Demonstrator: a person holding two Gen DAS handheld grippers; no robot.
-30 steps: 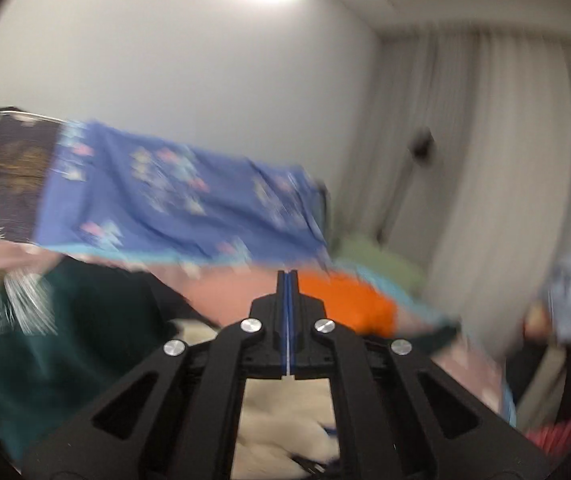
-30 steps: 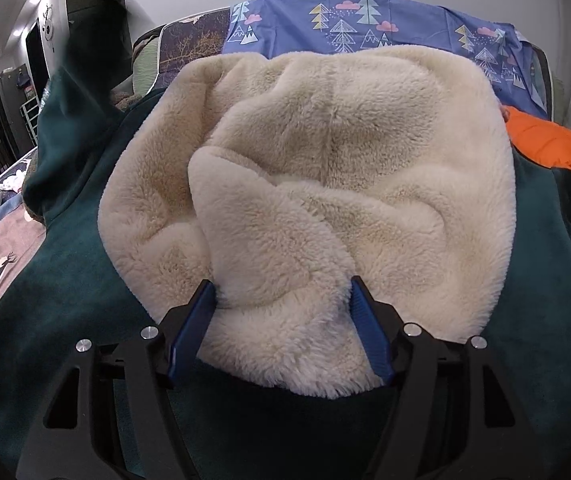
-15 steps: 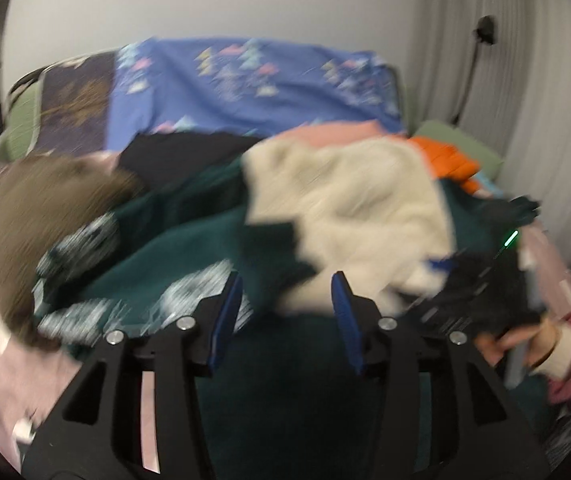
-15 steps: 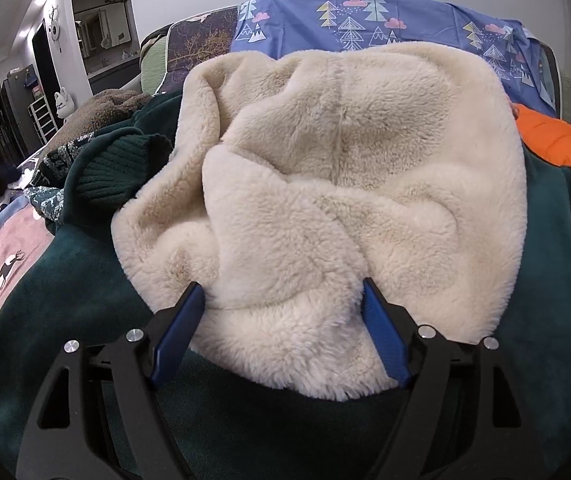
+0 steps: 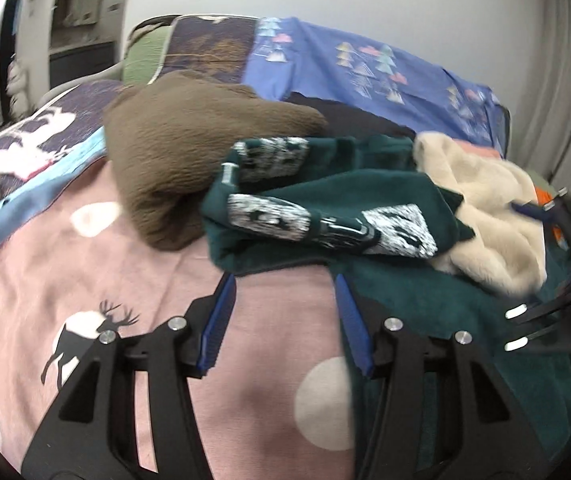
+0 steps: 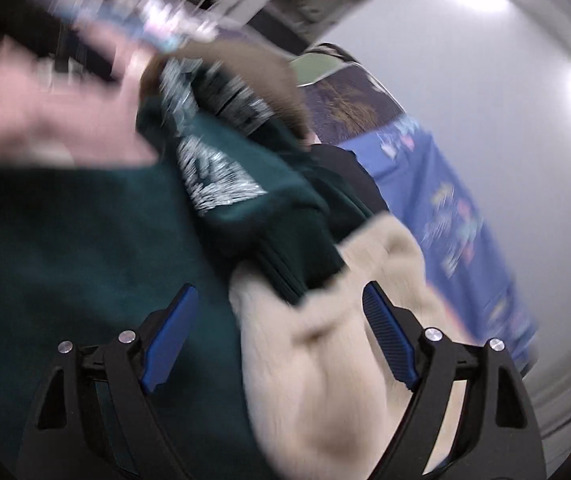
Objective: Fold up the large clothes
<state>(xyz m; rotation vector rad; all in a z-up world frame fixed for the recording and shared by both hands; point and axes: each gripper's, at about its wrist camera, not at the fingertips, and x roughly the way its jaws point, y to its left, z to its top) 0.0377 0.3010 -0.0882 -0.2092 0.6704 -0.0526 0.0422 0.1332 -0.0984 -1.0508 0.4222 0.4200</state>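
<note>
A dark green garment (image 5: 425,292) with white printed patches and a cream fleece lining (image 5: 493,208) lies crumpled on the bed. My left gripper (image 5: 283,280) is open, its blue fingers just short of the green fabric's near edge, over the pink bedsheet (image 5: 125,280). My right gripper (image 6: 277,292) is open over the cream fleece (image 6: 325,360) and the green fabric (image 6: 85,260); that view is blurred. The right gripper also shows at the far right of the left wrist view (image 5: 557,216).
A brown plush garment (image 5: 189,140) lies behind the green one. A blue tree-patterned cover (image 5: 365,68) drapes the headboard. An orange item (image 5: 543,194) peeks out at the right. Curtains hang at the far right.
My left gripper opened, then swung down and left over the pink sheet. My right gripper let the fleece fold go, opened wider and tilted sharply.
</note>
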